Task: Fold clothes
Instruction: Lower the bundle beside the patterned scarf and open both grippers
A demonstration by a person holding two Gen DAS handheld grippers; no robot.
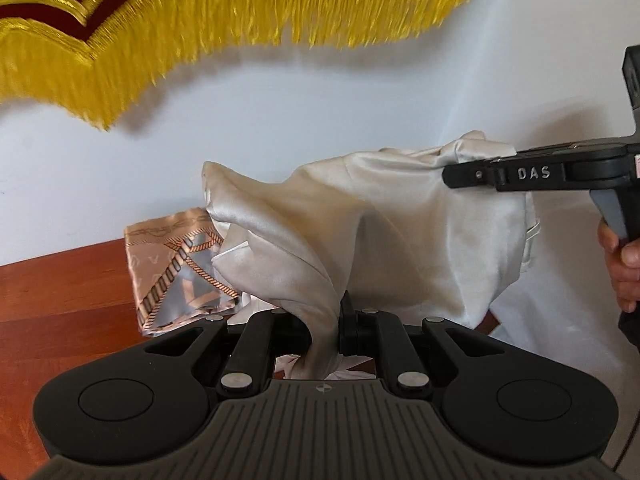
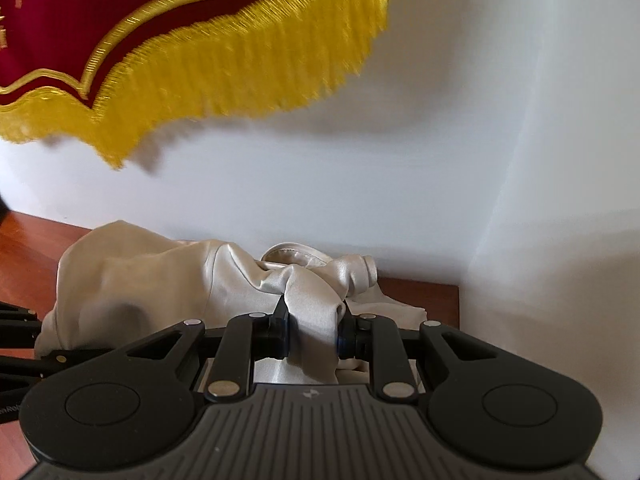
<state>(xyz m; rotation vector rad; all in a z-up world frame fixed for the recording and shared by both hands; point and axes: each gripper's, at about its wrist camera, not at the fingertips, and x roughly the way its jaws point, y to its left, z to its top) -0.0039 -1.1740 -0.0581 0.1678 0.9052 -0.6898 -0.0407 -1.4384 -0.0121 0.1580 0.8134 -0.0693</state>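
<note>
A pale silver satin garment (image 1: 400, 216) hangs bunched above the wooden table (image 1: 60, 300). My left gripper (image 1: 326, 320) is shut on a twisted fold of it, which runs down between the fingers. In the left wrist view the right gripper (image 1: 456, 172) comes in from the right, held by a hand (image 1: 620, 268), pinching the garment's upper right edge. In the right wrist view my right gripper (image 2: 314, 328) is shut on a gathered fold of the same satin garment (image 2: 160, 280), which bulges to the left over the table (image 2: 420, 292).
A folded patterned scarf (image 1: 180, 268) with rope and chain print lies on the table left of the garment. A red pennant with yellow fringe (image 1: 224, 20) hangs on the white wall (image 1: 280, 120) above. The wall corner (image 2: 472, 264) stands right of the table end.
</note>
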